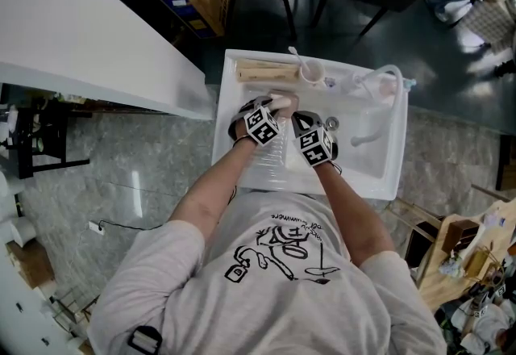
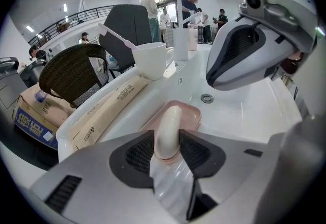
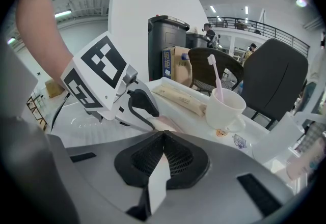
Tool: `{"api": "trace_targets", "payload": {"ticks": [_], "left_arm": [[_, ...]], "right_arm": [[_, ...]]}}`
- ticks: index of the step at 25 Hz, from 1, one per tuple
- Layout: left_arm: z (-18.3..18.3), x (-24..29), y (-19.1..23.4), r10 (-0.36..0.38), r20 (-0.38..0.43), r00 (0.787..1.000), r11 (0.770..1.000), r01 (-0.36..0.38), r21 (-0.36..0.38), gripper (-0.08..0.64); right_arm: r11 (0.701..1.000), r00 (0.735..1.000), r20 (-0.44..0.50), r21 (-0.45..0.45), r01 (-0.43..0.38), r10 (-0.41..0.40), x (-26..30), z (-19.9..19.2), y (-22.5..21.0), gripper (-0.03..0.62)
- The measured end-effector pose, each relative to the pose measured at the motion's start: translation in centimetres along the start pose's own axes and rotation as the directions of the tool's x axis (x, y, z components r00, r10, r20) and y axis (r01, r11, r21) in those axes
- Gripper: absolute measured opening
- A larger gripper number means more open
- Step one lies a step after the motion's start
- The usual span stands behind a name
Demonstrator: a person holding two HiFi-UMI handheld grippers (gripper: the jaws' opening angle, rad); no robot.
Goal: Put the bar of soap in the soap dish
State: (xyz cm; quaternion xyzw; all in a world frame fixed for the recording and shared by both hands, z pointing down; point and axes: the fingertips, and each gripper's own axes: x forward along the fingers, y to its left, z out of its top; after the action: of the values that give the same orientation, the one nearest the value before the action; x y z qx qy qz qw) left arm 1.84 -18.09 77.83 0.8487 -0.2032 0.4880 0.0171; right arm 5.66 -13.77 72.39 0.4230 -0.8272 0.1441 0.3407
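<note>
Left claw [image 2: 167,135]: jaws spread wide, bar of soap [image 2: 169,123] standing on edge between the pads. The pads sit close on both sides and no squeeze shows. The soap's far end is down in the pink soap dish [image 2: 192,111].

Right claw [image 3: 163,136]: jaws closed together, nothing in them. It hangs just right of the left claw, over the basin [image 2: 249,111].

Around the dish:
- Left: a long wrapped pack [image 2: 109,108] lies along the basin's rim, near the dish but apart from it.
- Far-left: a white cup [image 2: 152,60] with a toothbrush in it, close to the pack's end.
- Right: bare white basin out to the drain [image 2: 207,98] — the open side.

From the head view the faucet [image 1: 385,75] stands at the basin's far right, well clear. The white table [image 1: 81,31] edge runs close to the basin's left rim.
</note>
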Motion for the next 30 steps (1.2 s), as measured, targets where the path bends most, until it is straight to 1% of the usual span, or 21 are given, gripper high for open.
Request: {"api": "trace_targets", "payload": {"ticks": [8,18,21,25,28,30], "left_arm": [[-0.4,-0.7,-0.5,0.0,0.007,1.0,1.0,0.001,-0.011,0.152],[-0.6,-2.6,-0.5,0.019,0.044,0.999,0.998,-0.017,-0.056,0.152],[-0.3,-3.8,-0.5,0.028,0.08,0.996,0.995,-0.02,-0.099,0.152],[0.8,-6.0,-0.7,0.044,0.155,0.987,0.983,-0.015,-0.185,0.152],[1.9,-8.1,-0.7,0.06,0.224,0.973,0.97,-0.004,-0.242,0.149],[2.6,-9.5,-0.7,0.074,0.273,0.959,0.961,0.004,-0.275,0.146]], "right_arm": [[1.0,1.0,-0.005,0.002,0.005,-0.005,-0.4,-0.1,0.4,0.021],[1.0,1.0,0.022,0.007,0.009,-0.009,-1.1,0.2,1.0,0.021],[1.0,0.999,0.047,0.027,0.011,-0.012,-1.8,0.8,1.1,0.021],[0.997,0.995,0.098,0.074,0.01,-0.017,-3.5,2.4,0.9,0.021],[0.995,0.99,0.141,0.105,0.003,-0.018,-4.8,3.6,0.6,0.021],[0.992,0.985,0.172,0.127,-0.003,-0.019,-5.8,4.5,0.6,0.021]]}}
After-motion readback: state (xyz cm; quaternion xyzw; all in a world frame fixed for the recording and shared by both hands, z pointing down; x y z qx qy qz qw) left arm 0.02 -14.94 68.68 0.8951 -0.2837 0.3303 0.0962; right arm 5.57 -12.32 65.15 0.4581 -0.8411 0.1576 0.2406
